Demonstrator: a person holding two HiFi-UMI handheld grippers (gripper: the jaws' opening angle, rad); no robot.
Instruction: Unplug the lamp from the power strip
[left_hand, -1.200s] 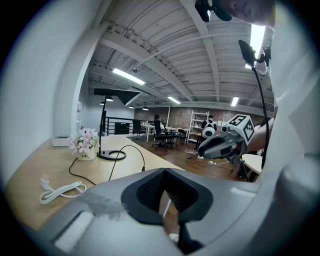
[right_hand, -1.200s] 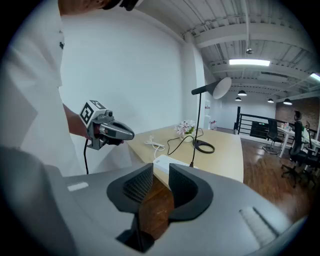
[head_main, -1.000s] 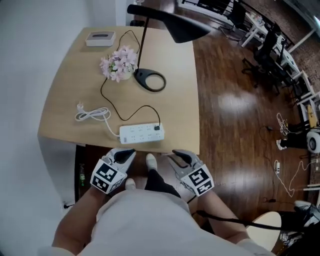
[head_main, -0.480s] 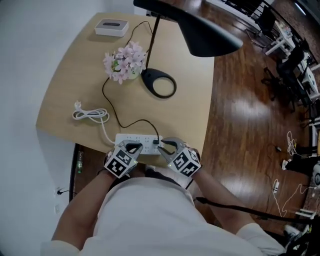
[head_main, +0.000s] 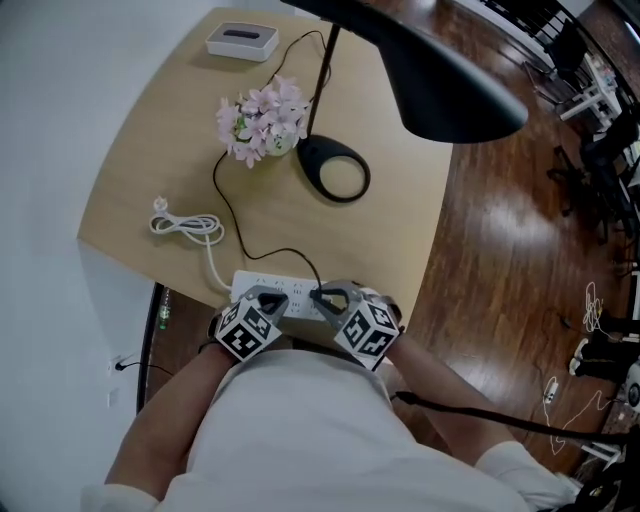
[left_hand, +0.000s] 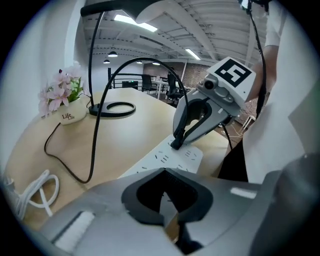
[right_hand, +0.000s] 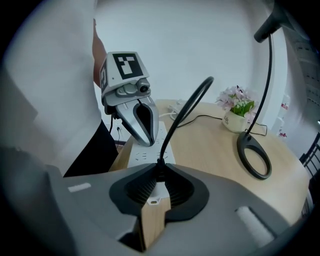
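A white power strip (head_main: 262, 287) lies at the table's near edge. The lamp's black plug (right_hand: 160, 165) sits in its right end, and the black cord (right_hand: 188, 104) arches up from it towards the lamp base (head_main: 335, 168). My right gripper (head_main: 328, 296) has its jaws closed tight around that plug, pads against both sides. From the left gripper view, the right gripper (left_hand: 176, 143) shows its fingertips down at the plug on the power strip (left_hand: 165, 161). My left gripper (head_main: 266, 299) is shut, its tips resting on top of the strip's left part, as the right gripper view shows (right_hand: 144, 141).
The black lamp head (head_main: 440, 70) overhangs the table's right side. A pot of pink flowers (head_main: 262, 120) stands beside the lamp base, a small white box (head_main: 243, 40) at the far edge. The strip's own white cord (head_main: 190, 225) is coiled at left. Wooden floor lies to the right.
Both grippers came forward from below the table edge onto the power strip. The right gripper's jaws went from apart beside the plug to closed on it.
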